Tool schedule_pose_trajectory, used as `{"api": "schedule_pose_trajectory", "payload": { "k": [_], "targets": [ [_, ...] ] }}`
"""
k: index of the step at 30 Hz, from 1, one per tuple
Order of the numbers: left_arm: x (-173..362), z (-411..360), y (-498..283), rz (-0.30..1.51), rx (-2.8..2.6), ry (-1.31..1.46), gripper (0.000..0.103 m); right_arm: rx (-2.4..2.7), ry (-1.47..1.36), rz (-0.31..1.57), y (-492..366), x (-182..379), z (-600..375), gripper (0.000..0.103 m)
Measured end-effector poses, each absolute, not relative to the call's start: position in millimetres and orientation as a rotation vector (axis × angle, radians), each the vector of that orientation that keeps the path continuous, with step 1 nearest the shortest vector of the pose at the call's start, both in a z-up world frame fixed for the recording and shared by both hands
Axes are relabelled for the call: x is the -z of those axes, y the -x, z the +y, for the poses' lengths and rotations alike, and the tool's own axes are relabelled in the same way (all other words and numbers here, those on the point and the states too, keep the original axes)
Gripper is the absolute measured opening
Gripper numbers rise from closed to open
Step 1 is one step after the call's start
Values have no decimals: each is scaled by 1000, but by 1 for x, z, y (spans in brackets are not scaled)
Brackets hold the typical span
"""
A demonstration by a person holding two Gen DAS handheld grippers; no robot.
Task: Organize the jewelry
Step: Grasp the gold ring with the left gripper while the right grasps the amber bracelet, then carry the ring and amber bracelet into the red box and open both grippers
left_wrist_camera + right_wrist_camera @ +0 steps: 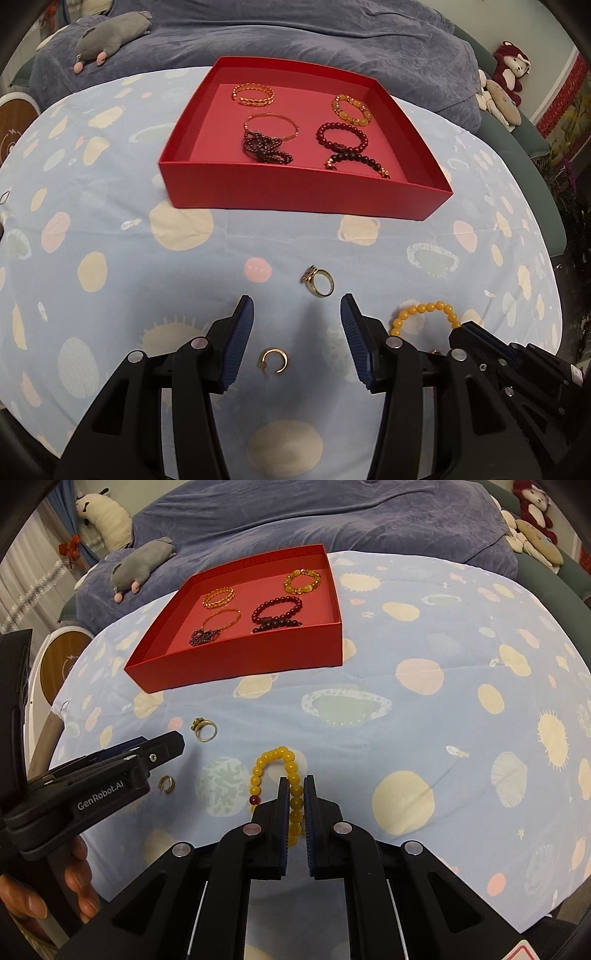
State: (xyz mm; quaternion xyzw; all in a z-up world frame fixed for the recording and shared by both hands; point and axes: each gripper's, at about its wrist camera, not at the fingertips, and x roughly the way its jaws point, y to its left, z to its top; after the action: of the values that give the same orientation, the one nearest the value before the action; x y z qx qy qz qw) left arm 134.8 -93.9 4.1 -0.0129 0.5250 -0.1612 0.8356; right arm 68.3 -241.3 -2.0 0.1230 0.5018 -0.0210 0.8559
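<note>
My right gripper (295, 781) is closed on the yellow bead bracelet (275, 766) near the front edge of the bed. My left gripper (297, 308) is wide open over a small ring (274, 361). Another ring (318, 282) lies before the red tray (288, 184).

Left gripper (297, 310) low centre of its view, fingers spread wide apart, right gripper (295, 784) bottom centre of its view, fingers nearly closed together, bare hand (51, 890) gripping handle, lower left
</note>
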Motion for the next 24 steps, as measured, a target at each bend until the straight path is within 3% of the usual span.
{"api": "schedule_pose_trajectory", "payload": {
  "k": [5, 13, 24],
  "targets": [
    [5, -108, -149, 1128, 347, 14, 42, 50, -278, 1059, -81, 7, -249, 8],
    [16, -100, -156, 1147, 366, 21, 10, 46, -290, 1069, -87, 14, -249, 8],
    [2, -82, -144, 1130, 360, 38, 9, 31, -278, 1039, -78, -5, -240, 8]
  ]
}}
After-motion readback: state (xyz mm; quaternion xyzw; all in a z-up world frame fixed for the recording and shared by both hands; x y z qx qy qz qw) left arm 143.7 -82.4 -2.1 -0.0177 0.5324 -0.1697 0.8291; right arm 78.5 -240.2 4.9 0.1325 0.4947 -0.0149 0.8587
